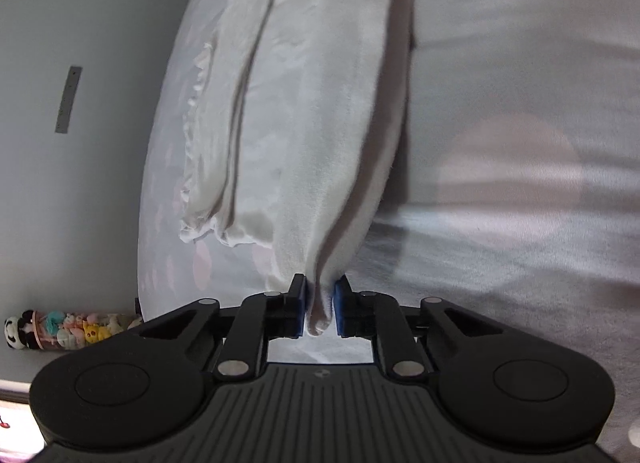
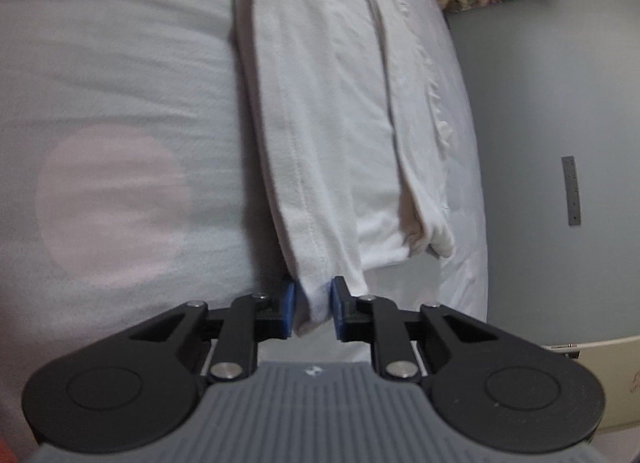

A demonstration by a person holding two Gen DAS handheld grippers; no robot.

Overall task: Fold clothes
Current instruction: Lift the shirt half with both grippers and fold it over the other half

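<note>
We see a white garment (image 1: pixel 320 111) lying folded lengthwise on the bed (image 1: pixel 520 143), near its edge. Our left claw (image 1: pixel 320 309) is clamped on one end of the cloth, pads pressing a bunched corner. Our right claw (image 2: pixel 314 311) is clamped on the hemmed corner at the other end.

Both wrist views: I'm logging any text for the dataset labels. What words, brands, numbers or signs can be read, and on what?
No text can be read.
Grey strip on the wall: small marks, too blurred to read.
Right gripper base: small pale emblem, no letters legible.
Left gripper base: the same, too small.
White garment: no print or label showing.
</note>
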